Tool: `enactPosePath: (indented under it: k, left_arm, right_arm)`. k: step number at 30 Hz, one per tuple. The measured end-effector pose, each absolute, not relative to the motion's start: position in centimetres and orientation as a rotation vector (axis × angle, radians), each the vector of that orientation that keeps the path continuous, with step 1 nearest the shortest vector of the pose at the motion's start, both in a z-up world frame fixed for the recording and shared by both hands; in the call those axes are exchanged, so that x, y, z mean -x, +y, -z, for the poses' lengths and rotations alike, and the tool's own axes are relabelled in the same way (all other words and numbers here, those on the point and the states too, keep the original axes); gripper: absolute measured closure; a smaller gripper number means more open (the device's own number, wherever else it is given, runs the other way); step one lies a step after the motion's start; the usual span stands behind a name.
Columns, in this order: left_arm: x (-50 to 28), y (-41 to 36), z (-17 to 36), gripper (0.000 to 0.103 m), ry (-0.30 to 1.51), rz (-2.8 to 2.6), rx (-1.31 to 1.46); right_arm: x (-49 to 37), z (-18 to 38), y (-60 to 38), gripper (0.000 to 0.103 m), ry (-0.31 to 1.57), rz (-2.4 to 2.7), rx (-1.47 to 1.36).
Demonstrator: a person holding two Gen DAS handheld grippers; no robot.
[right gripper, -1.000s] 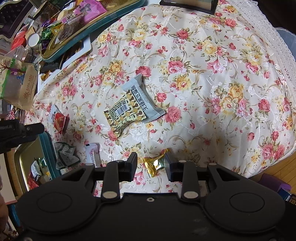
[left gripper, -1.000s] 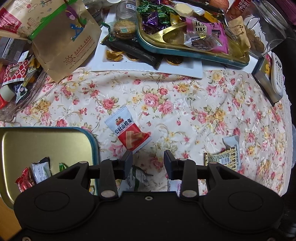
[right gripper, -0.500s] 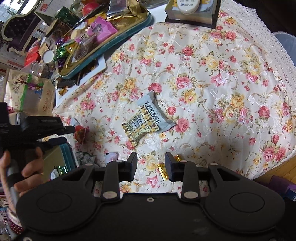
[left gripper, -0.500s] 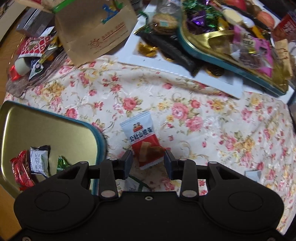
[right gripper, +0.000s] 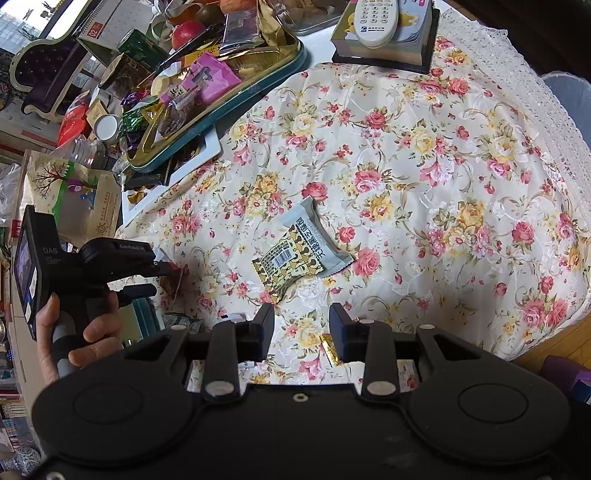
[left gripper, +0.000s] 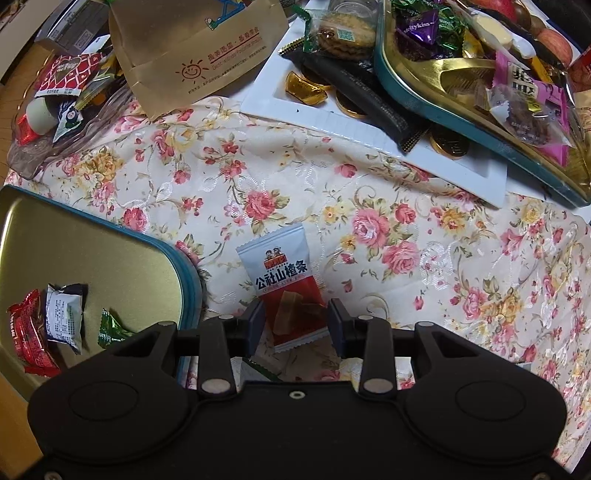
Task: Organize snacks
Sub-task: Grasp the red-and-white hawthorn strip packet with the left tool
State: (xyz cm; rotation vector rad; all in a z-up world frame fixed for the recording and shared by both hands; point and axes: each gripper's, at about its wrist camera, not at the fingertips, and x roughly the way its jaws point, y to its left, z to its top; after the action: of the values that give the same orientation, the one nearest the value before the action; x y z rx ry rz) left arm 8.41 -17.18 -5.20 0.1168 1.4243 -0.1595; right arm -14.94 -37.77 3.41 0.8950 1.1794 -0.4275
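Note:
A red and white hawthorn snack packet (left gripper: 286,286) lies on the floral cloth. My left gripper (left gripper: 295,325) is open, its fingers on either side of the packet's lower end. Left of it is a gold tin tray with a teal rim (left gripper: 184,269) holding three small wrapped snacks (left gripper: 62,321). My right gripper (right gripper: 301,332) is open and empty above the cloth. A grey and yellow snack packet (right gripper: 301,251) lies ahead of it. A gold-wrapped candy (right gripper: 328,349) lies by its right finger. The left gripper also shows in the right wrist view (right gripper: 166,275), at the red packet.
A full teal snack tray (left gripper: 480,122) sits on a white board (left gripper: 332,122) at the back. A brown paper bag (left gripper: 195,48) and a glass dish of snacks (left gripper: 55,110) stand back left. A remote on a box (right gripper: 384,29) sits far back. The cloth's lace edge (right gripper: 546,122) runs along the right.
My left gripper has moved forward, and the red packet now lies between its fingers. My right gripper has pulled back and up, away from the gold candy.

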Motion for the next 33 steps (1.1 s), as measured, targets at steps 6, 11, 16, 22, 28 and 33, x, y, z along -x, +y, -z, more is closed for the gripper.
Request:
enactPosePath:
  k: [6,11,16,22,28,33]
  left_arm:
    - [-9.4,-17.4,6.5,0.057,1.427,0.125,-0.093]
    - [-10.0,-17.7,7.4,0.055,1.425,0.107,-0.132]
    - [-8.7,-18.7,7.5,0.057,1.446,0.212,-0.195]
    - [-5.4,-20.4,7.5,0.058,1.489,0.414,-0.295]
    - [-2.8,-20.9,5.8,0.059,1.519,0.536,-0.298]
    - [-0.9,-20.6,2.9,0.059,1.465,0.599,-0.365]
  right_arm:
    - [14.9,-3.4,-37.7,0.067,1.180,0.427,-0.891]
    - [14.8,-3.3,-37.6,0.067,1.185,0.429,-0.892]
    - [14.5,-3.2,-37.9,0.067,1.189,0.433,-0.897]
    - [15.0,-2.1,-38.6,0.067,1.213,0.468,-0.907]
    - [15.2,-1.2,-39.3,0.067,1.229,0.499,-0.913]
    - [15.1,0.1,-39.0,0.067,1.270,0.503,-0.909]
